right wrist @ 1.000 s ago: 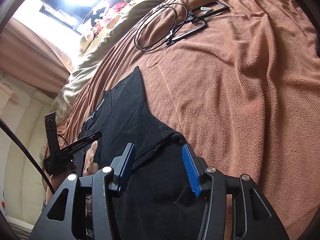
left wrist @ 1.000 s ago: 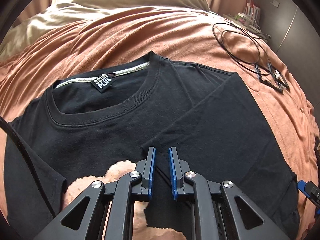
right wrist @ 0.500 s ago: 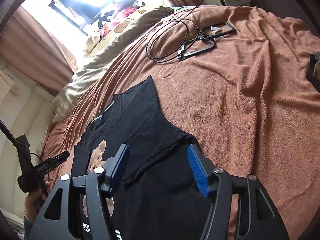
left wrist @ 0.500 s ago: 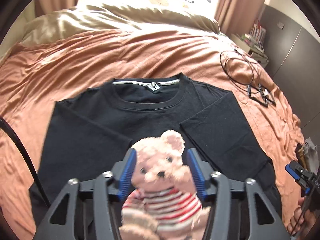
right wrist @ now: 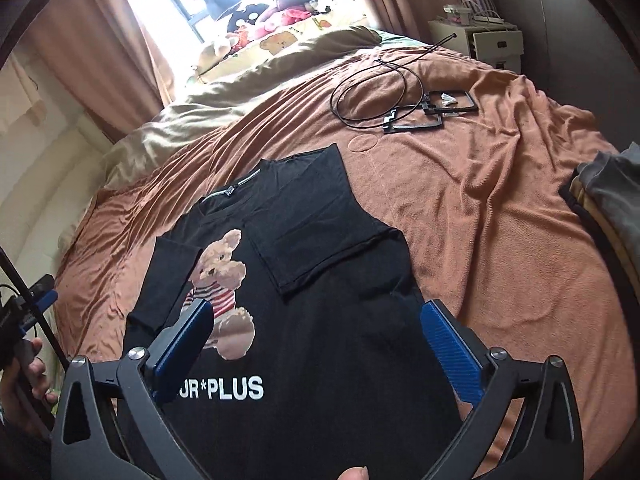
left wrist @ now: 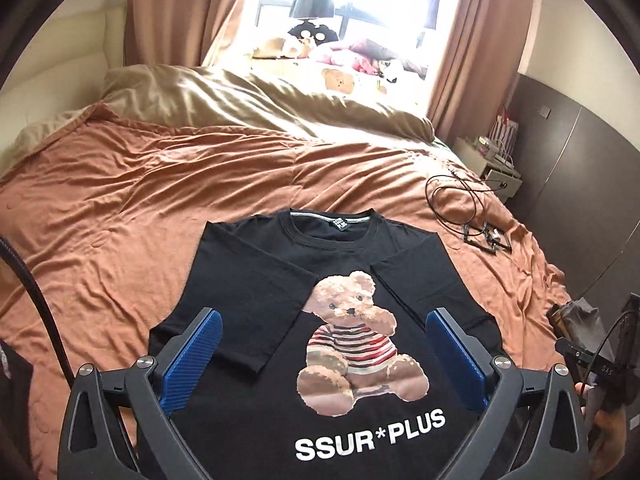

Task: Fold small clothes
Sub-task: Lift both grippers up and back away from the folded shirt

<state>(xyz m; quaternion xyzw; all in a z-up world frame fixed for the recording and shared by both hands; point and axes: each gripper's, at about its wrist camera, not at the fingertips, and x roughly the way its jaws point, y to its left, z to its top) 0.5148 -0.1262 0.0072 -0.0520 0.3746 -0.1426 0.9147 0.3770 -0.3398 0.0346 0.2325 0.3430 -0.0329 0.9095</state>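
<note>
A black T-shirt (left wrist: 340,280) with a teddy bear print and white lettering lies flat on the rust-coloured blanket (left wrist: 140,208), also seen in the right wrist view as the T-shirt (right wrist: 320,240). Both sleeves are folded inward over its chest. My left gripper (left wrist: 322,340) hangs above the shirt's lower half, its jaws still opening wide, nothing between the blue pads. My right gripper (right wrist: 316,330) hovers above the shirt's hem side, jaws likewise opening, holding nothing. The shirt's bottom hem is hidden below both frames.
A coiled black cable with black frames (right wrist: 408,104) lies on the blanket beyond the shirt's right side. A beige duvet (left wrist: 240,108) covers the far end of the bed. Folded grey cloth (right wrist: 608,200) sits at the right edge. A white nightstand (right wrist: 492,42) stands beyond.
Both grippers let go of the shirt, opened wide and drew up and back from it. The shirt now shows whole, with both sleeves folded in.
</note>
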